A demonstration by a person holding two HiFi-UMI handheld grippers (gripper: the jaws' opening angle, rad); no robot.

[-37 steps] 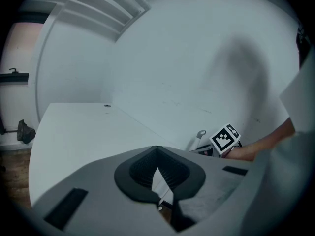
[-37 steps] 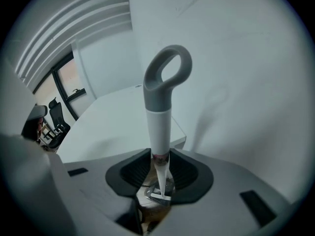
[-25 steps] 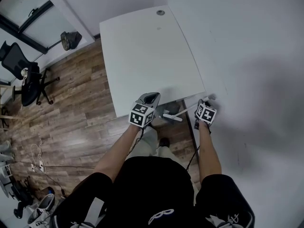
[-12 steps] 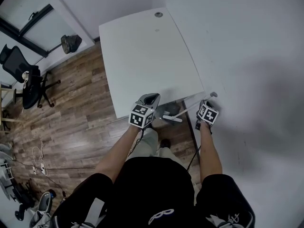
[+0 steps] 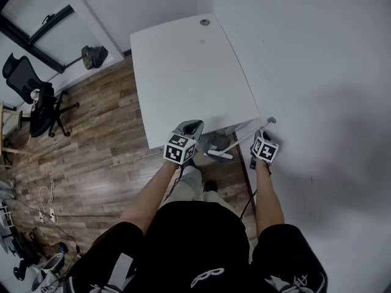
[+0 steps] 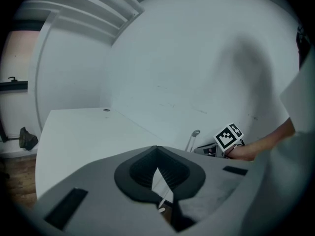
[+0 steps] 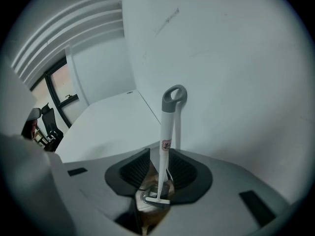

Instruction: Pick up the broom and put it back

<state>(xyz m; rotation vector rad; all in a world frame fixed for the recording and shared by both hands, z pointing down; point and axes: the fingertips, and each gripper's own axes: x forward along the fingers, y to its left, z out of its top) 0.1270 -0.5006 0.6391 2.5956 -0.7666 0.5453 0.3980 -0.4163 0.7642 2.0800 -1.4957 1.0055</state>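
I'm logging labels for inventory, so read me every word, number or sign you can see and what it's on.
Sticker on the broom handle: pinkish, print too small to read.
Marker cubes: black-and-white square patterns, no words.
Shirt: white emblem, no legible letters.
Nothing else readable.

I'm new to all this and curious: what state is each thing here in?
White plastic broom with grey loop end: tilted, clamped by its handle.
Right gripper: shut on the broom.
Left gripper: jaws together at the tips, holding nothing visible.
Black office chair: upright.
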